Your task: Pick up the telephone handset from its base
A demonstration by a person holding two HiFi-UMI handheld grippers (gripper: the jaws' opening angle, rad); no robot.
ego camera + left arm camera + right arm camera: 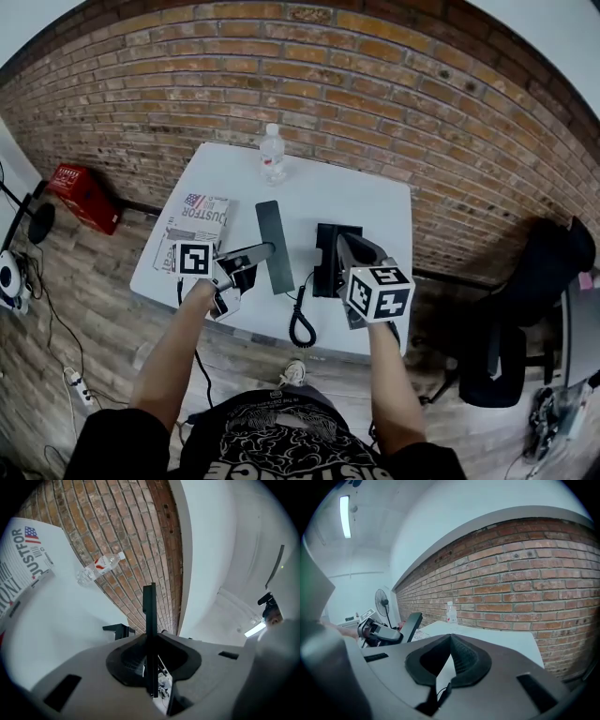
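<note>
My left gripper [265, 250] is shut on the black telephone handset [274, 246], which hangs above the white table [366, 202], off its base. In the left gripper view the handset [150, 620] shows edge-on as a thin black bar between the pads, pointing at the brick wall. The black base [326, 267] stands at the table's right middle, and a coiled cord [300, 323] runs from it toward the front edge. My right gripper [345, 246] hovers over the base with its fingertips together and nothing between them. In its own view, the right gripper [450, 639] has the handset [411, 625] to its left.
A clear water bottle [272, 155] stands at the table's far edge. A printed paper package [197, 225] lies on the left part. On the floor are a red box [82, 195] at the left and a black chair [525, 309] at the right. A fan [383, 599] stands further left.
</note>
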